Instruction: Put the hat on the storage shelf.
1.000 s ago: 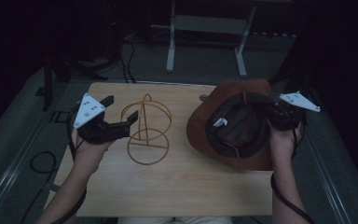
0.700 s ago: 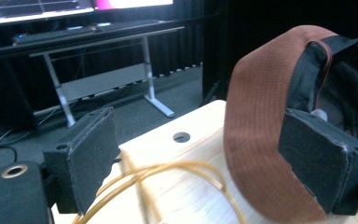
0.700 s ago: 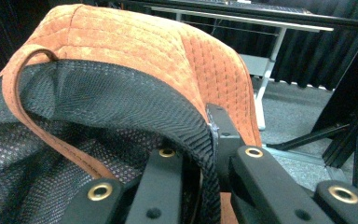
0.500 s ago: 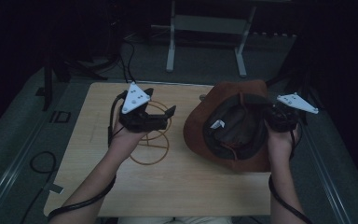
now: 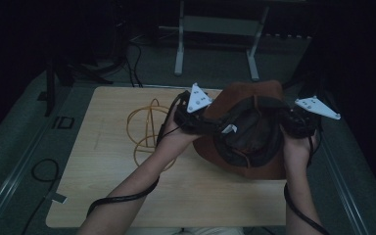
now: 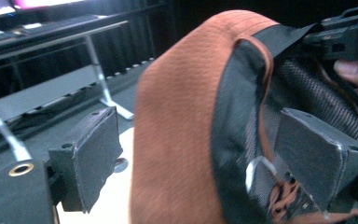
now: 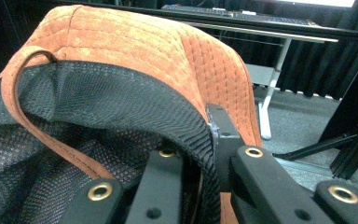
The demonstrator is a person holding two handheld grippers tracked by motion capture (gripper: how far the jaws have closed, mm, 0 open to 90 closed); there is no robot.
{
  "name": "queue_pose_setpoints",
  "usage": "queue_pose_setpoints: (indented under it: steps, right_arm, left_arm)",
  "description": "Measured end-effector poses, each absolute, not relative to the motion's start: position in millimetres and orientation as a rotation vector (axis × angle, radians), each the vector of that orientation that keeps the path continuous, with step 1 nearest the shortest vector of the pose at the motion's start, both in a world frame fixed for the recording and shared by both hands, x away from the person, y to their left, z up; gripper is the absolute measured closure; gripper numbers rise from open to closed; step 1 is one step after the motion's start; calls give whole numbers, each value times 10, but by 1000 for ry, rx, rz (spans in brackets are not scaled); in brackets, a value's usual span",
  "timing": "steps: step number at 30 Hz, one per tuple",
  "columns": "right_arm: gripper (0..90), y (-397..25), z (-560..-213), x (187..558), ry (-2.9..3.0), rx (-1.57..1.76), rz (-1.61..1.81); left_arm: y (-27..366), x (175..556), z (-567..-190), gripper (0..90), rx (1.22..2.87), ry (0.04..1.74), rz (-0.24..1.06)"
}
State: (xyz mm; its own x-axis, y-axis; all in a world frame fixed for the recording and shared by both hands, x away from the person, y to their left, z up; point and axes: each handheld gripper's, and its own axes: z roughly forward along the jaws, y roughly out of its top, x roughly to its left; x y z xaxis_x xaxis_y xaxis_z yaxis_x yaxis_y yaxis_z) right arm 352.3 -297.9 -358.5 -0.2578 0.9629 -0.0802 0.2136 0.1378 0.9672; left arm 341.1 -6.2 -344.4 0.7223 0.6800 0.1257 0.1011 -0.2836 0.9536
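left gripper (image 5: pixel 206 126) moved from wire stand (image 5: pixel 147 129), straddling hat (image 5: pixel 247 129) brim

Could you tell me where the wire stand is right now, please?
In the high view the wire stand sits on the table's left half, just left of the left gripper and the hat.

Hats: one brown hat (image 5: pixel 247 127) with a black lining, held up over the 3 o'clock half of the desk.
Wire stands: one, a gold wire stand (image 5: pixel 147 128) at about 10 o'clock on the desk.
Tools: two, the left tool (image 5: pixel 210 128) and the right tool (image 5: pixel 285 125), each topped by one grey three-cornered plate.
Desks: one wooden desk (image 5: pixel 103 171).
Hands: two, one behind each tool.
Cables: one trailing from each tool, two in all.
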Motion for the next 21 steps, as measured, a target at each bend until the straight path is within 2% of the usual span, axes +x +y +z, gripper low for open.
queue_pose_setpoints:
  steps: [10,15,18,19,21]
  right_arm:
    - [849,-2986,-3557,3496,1616,1154,1202]
    - [849,-2939,-3540,3507,1632,1149,1212]
    - [849,-2909,-3529,3500,1631,1142,1212]
    - [850,-2899,-3526,3496,1630,1143,1215]
    - [849,-2884,-3527,3490,1633,1137,1204]
  left_arm:
    - [-471,3639,-3671,153,1853,621,635]
    - [-600,3718,-3779,189,1862,672,689]
    - [-675,3744,-3862,238,1872,731,743]
    - [-685,3747,-3885,296,1872,739,744]
    - [-711,3761,-3924,347,1879,750,777]
